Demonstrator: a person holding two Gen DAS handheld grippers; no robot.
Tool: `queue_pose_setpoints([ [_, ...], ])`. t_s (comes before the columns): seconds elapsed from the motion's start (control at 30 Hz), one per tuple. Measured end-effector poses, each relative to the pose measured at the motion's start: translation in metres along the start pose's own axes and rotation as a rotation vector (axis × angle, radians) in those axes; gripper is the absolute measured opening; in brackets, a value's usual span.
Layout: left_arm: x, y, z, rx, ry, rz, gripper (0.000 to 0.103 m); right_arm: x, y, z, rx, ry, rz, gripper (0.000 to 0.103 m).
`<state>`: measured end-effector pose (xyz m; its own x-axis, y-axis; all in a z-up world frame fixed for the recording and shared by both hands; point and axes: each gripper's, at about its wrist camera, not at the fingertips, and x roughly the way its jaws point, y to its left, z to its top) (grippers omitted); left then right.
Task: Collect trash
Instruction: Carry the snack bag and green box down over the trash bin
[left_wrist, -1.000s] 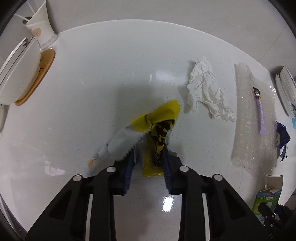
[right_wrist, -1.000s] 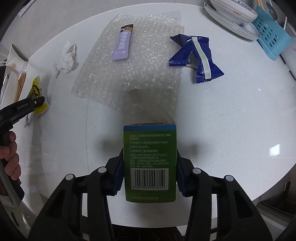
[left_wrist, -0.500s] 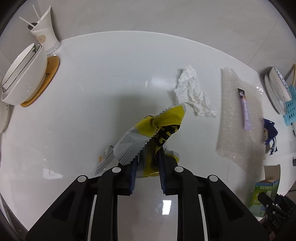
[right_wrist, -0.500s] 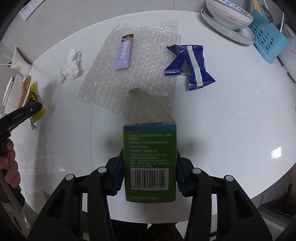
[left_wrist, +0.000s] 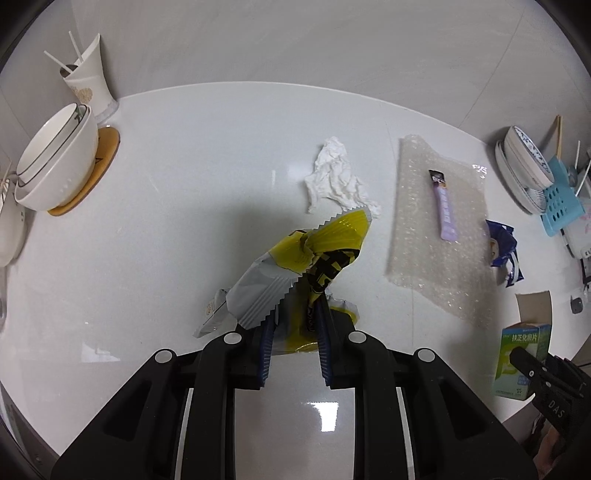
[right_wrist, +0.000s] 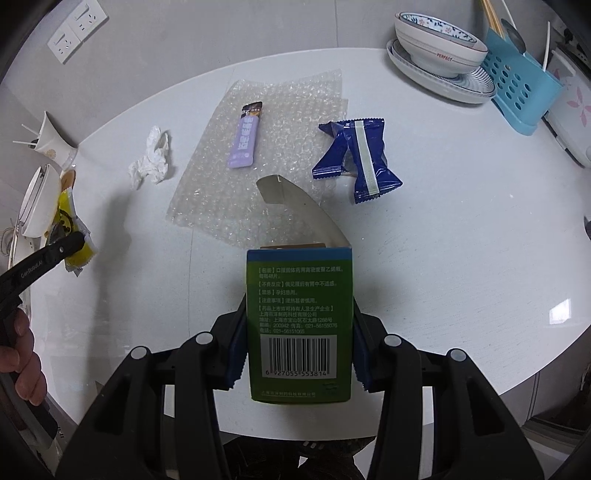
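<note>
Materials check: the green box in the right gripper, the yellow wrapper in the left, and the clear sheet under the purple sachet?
Green printed box in the right gripper: likely thin paperboard, semi-gloss print, brown raw inside on its open flap. Yellow-and-silver wrapper in the left gripper: looks like glossy plastic film, crinkled, with serrated seal edges. Clear bubble wrap sheet: soft plastic, its rows of air bubbles visible.
</note>
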<state>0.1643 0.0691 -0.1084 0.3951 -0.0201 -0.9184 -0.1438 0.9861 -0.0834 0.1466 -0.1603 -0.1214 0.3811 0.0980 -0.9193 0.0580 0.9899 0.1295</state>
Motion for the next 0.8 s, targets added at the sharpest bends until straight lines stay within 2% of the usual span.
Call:
queue_pose_setpoints([
  [0.47, -0.035, -0.027, -0.031, 0.032, -0.033, -0.029, 0.02, -0.032, -0.012, -0.014, -0.025, -0.071, 0.02, 0.044],
  [0.8, -0.057, -0.049, -0.065, 0.056, -0.044, -0.043, 0.02, -0.05, -0.024, -0.033, -0.044, -0.097, 0.026, 0.044],
])
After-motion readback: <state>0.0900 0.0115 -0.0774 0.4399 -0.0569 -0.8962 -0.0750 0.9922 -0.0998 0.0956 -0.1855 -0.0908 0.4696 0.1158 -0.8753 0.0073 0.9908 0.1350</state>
